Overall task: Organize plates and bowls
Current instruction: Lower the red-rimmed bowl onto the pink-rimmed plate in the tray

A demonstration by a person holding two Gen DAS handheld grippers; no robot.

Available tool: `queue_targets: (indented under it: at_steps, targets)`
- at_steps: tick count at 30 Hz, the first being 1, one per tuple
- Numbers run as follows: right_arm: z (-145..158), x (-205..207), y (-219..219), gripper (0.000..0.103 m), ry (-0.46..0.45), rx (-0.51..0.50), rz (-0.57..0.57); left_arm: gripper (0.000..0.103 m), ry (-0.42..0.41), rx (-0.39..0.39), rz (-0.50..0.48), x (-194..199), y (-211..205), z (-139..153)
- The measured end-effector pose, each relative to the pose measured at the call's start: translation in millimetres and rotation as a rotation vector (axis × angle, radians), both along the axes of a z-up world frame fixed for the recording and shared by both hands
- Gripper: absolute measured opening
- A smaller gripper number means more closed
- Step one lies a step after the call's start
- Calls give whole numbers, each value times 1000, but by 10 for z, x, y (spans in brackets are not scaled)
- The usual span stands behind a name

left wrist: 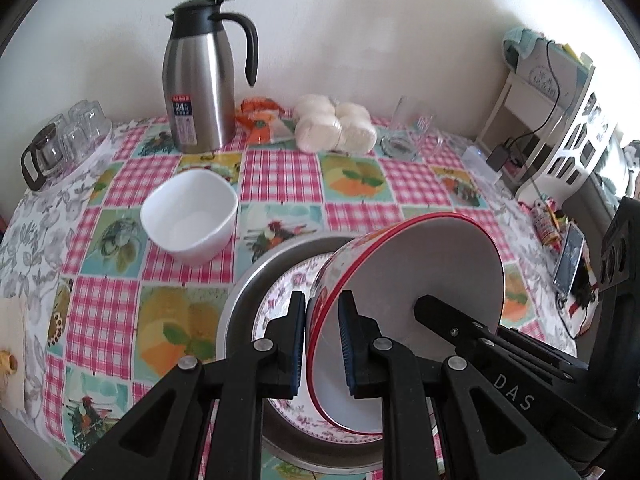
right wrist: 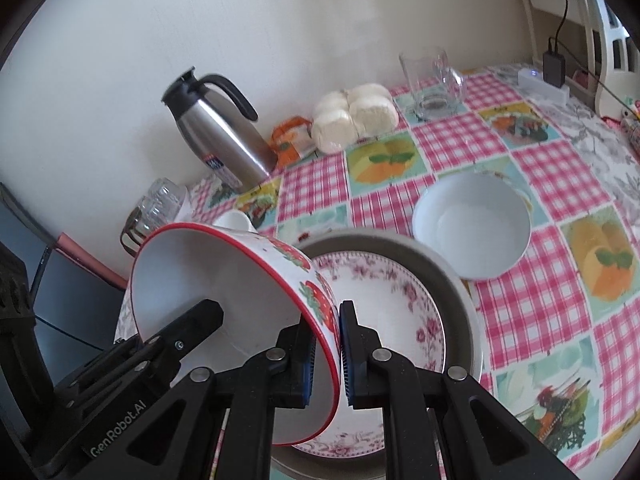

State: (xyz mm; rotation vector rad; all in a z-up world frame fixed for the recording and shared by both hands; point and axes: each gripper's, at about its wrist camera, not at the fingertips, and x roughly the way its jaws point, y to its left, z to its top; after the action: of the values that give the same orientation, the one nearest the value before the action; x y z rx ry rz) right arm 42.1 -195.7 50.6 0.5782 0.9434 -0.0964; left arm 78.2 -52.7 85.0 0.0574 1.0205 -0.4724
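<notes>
The strawberry bowl (right wrist: 240,280), white inside with a red rim line and red berries printed on its outer wall, hangs steeply tilted on its side over the floral plate (right wrist: 384,300). That plate lies inside a grey metal pan (right wrist: 452,276) near the table's front edge. Both tools hold the bowl: the left gripper (left wrist: 322,344) pinches one part of the rim wall, jaws narrow, and the right gripper (right wrist: 325,352) pinches the opposite part the same way.

The risk, as I judge it, is the tilt. The glazed wall is slick, and if either pinch loosens unevenly the bowl could swing, strike the plate and chip it.

Further out, a square white bowl (left wrist: 190,216) and a round white bowl (right wrist: 472,224) sit on the checked tablecloth (left wrist: 280,176). A steel thermos jug (left wrist: 200,80) stands by the back edge.
</notes>
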Motion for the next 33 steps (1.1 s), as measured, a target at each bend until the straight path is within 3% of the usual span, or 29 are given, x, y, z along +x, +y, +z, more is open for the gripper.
queue_targets:
  at_steps: [11,33]
  targets:
    - [-288,70,-31,13,102,-4,-4,17,85,74,-16,65,-119,-289]
    - [-586,170,-47,14,192,31,-1,17,172,129,2,133,-158,-568]
